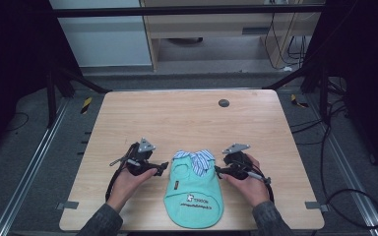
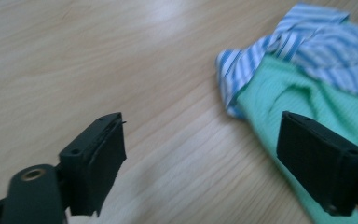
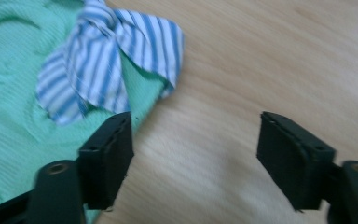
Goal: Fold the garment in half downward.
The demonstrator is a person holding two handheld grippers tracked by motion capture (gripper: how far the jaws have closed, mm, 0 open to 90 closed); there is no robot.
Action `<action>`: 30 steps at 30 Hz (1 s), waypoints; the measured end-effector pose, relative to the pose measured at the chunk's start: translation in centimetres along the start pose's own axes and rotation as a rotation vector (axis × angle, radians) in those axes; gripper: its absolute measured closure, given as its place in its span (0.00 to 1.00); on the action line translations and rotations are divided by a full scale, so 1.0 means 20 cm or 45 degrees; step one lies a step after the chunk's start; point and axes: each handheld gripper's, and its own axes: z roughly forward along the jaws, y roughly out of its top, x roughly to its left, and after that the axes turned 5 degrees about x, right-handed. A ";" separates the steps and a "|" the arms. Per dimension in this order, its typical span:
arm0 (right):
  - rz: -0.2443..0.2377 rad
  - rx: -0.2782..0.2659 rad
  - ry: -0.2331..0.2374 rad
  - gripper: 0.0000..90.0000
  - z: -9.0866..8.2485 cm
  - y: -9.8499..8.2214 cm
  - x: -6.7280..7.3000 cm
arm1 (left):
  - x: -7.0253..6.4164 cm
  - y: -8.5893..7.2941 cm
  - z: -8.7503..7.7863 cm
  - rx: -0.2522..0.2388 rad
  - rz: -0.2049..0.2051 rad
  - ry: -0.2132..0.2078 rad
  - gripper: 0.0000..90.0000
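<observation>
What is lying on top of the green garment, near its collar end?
A blue-and-white striped collar lies folded over the far end of the green garment; white printed lettering shows nearer the hem. The green fabric under the striped collar is covered and cannot be seen.

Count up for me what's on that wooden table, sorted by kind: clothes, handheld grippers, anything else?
Clothes: 1, a small green garment with a blue-striped collar.
Handheld grippers: 2, the left gripper and the right gripper, one at each side of the garment, both with jaws apart and nothing between them.
Other: 1, a dark round disc near the table's far edge.
Total: 4
</observation>
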 end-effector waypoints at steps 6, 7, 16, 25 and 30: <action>-0.077 0.001 0.054 0.54 -0.01 0.13 0.01 | -0.02 0.15 0.02 0.016 0.043 -0.012 0.31; -0.078 0.008 0.065 0.58 -0.02 0.15 0.01 | -0.03 0.17 0.03 0.023 0.048 -0.018 0.34; -0.087 0.012 0.138 0.79 0.01 0.28 0.01 | -0.02 0.29 0.08 0.043 0.034 -0.040 0.54; -0.094 0.071 0.121 0.76 0.13 0.32 0.00 | -0.04 0.30 0.20 0.167 0.057 -0.054 0.53; -0.058 0.115 0.112 0.68 0.18 0.31 -0.01 | -0.02 0.28 0.24 0.195 0.039 -0.048 0.48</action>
